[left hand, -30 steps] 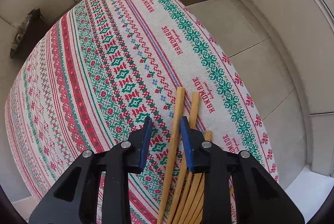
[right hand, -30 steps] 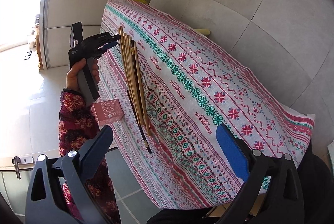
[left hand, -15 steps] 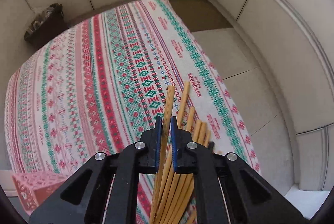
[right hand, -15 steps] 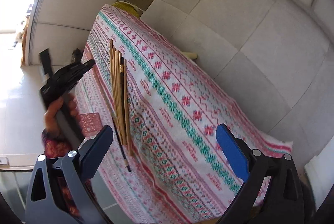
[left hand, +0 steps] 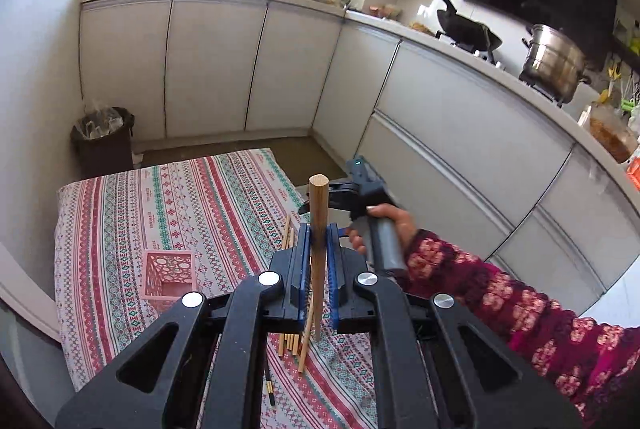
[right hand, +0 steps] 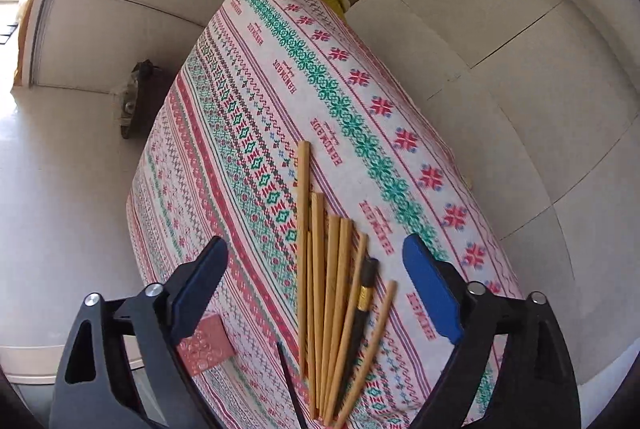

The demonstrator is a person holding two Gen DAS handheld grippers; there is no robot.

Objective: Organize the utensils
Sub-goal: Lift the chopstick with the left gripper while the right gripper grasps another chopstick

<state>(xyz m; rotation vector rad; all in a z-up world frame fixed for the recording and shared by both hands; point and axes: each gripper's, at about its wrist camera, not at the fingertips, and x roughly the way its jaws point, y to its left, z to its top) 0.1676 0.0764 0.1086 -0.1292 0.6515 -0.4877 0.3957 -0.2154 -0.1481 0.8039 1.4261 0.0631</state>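
My left gripper (left hand: 317, 241) is shut on one wooden chopstick (left hand: 319, 225) and holds it upright above the patterned tablecloth (left hand: 192, 205). Several wooden chopsticks (left hand: 294, 343) lie on the cloth under it. A pink perforated basket (left hand: 169, 274) stands to their left. In the right wrist view, my right gripper (right hand: 316, 265) is open and empty, hovering over the fanned pile of wooden chopsticks (right hand: 324, 293), which includes a black chopstick with a gold band (right hand: 362, 303). The pink basket (right hand: 204, 345) shows at lower left. The right gripper also shows in the left wrist view (left hand: 332, 199), held by a hand.
White kitchen cabinets (left hand: 216, 69) surround the small table. A dark waste bin (left hand: 103, 141) stands at the far left corner. A wok (left hand: 468, 29) and a steel pot (left hand: 554, 63) sit on the counter. Tiled floor (right hand: 500, 29) lies beside the table.
My left gripper, which shut on one chopstick half a second ago, has lifted it off the pile and tilted up. My right gripper moved in over the pile, still open.
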